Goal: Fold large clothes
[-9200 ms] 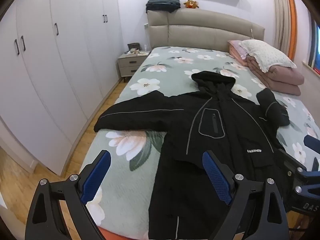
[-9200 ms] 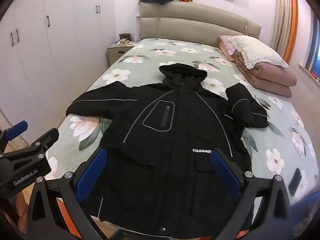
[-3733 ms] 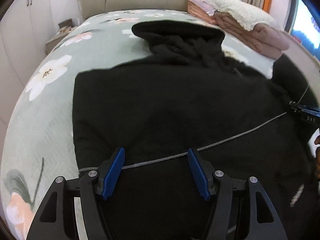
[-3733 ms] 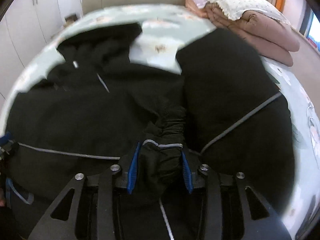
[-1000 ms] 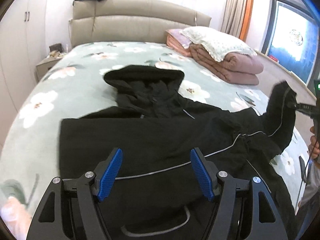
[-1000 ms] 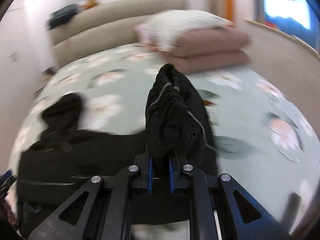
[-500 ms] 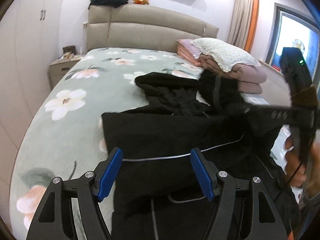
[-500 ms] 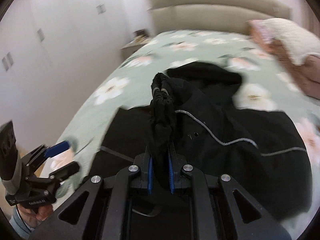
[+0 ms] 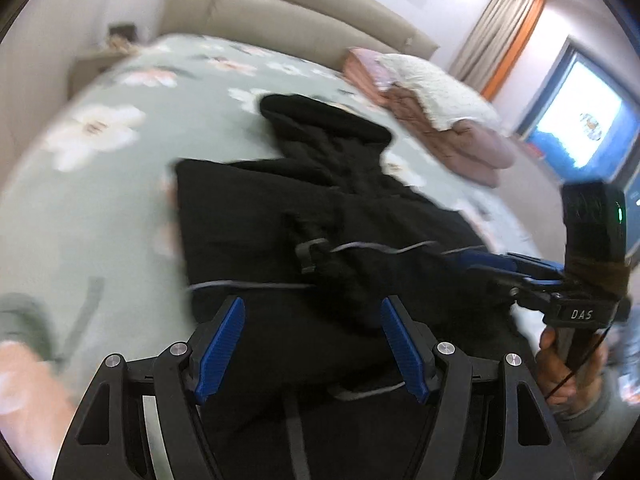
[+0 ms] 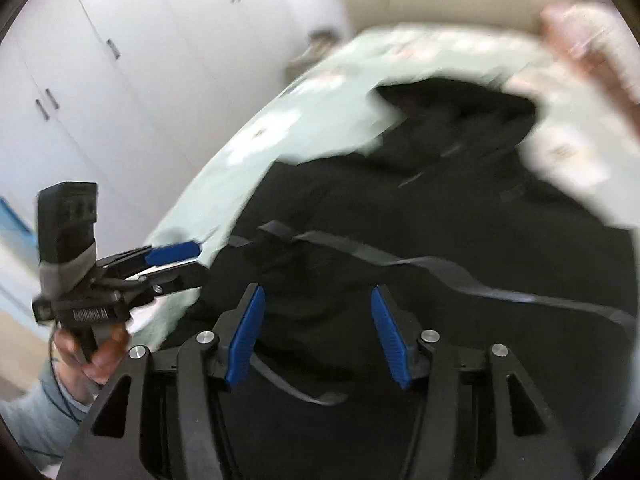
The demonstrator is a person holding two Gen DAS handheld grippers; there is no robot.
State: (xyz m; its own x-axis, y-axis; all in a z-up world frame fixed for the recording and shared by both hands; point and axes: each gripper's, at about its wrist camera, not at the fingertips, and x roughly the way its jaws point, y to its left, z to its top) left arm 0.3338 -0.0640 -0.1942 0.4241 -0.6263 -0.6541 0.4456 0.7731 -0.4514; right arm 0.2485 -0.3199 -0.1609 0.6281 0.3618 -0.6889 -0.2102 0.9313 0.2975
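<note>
A black hooded jacket with grey piping lies on the green floral bed, both sleeves folded onto its body. The right sleeve's cuff rests across the chest. My left gripper hovers open over the jacket's lower body with nothing between its fingers. My right gripper is just above the cuff; its jaws are opening and the pads no longer press on the cloth. Each gripper shows in the other's view: the right gripper at the right, the left gripper at the left, each in a person's hand.
Folded pink quilts and a white pillow are stacked at the bed's far right. A beige headboard stands behind, a nightstand at the far left. White wardrobe doors line the left side. Both views are motion-blurred.
My right gripper carried the sleeve from the bed's right side leftward across the jacket, lowered it and opened, leaving the cuff on the chest. My left gripper shifted and rolled, staying open.
</note>
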